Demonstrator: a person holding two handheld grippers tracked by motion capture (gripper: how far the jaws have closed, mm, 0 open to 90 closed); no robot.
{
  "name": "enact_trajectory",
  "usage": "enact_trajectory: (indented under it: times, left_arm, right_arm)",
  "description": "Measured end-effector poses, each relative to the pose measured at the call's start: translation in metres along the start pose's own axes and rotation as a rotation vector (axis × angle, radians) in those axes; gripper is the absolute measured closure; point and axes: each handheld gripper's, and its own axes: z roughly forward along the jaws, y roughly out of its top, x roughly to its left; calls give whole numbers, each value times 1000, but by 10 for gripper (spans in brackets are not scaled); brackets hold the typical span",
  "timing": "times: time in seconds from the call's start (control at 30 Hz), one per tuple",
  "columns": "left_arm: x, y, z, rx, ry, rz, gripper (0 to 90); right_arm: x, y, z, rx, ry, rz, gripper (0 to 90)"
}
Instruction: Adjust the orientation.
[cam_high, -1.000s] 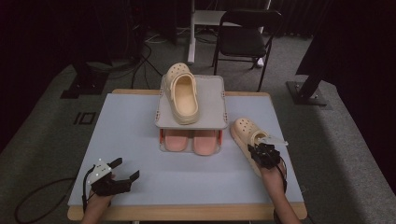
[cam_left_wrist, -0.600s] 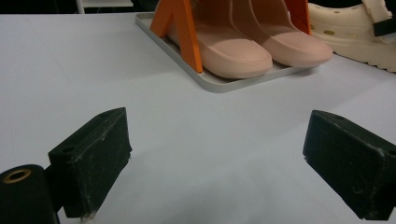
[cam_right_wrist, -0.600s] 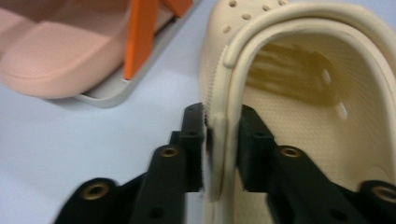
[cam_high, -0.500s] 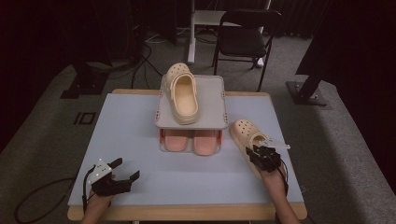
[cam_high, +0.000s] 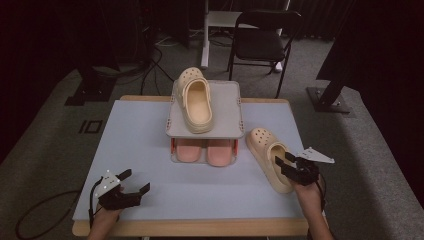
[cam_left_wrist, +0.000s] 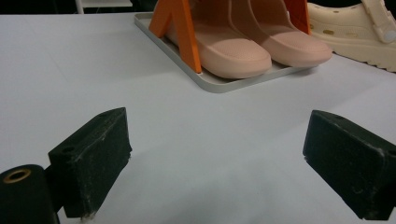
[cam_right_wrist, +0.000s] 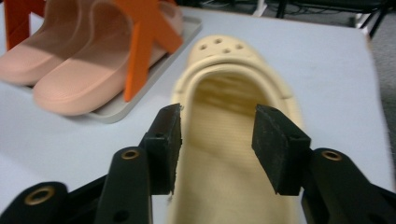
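A cream clog (cam_high: 265, 147) lies on the table at the right, toe pointing away, beside a small shoe rack (cam_high: 227, 107). A second cream clog (cam_high: 195, 102) rests on the rack's grey top shelf. My right gripper (cam_high: 284, 160) hovers at the heel end of the table clog (cam_right_wrist: 224, 93). Its jaws have just been opening, and the pads (cam_right_wrist: 166, 140) stand apart from the shoe with nothing pressed between them. My left gripper (cam_high: 137, 181) rests open near the front left of the table, its jaws (cam_left_wrist: 219, 154) wide and empty.
A pair of pink slippers (cam_high: 205, 150) sits on the rack's lower tray (cam_left_wrist: 219, 86), between orange supports (cam_right_wrist: 144, 42). The blue-grey table top (cam_high: 135, 130) lies bare on the left. A black chair (cam_high: 267, 42) stands behind the table.
The right gripper's jaws went from shut at the clog's heel to apart, and the hand drew back a little toward the front right. The clog stayed on the table. The left gripper kept still.
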Motion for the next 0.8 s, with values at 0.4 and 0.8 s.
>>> enact_trajectory:
  times: [0.4,0.8]
  left_arm:
    - [0,-1,1,3,-4,-3,74]
    - [0,-1,1,9,-5,-1,74]
  right_arm:
    - [-37,-4,9,17,-31,42,479]
    - [-49,-5,34,73,-16,50,514]
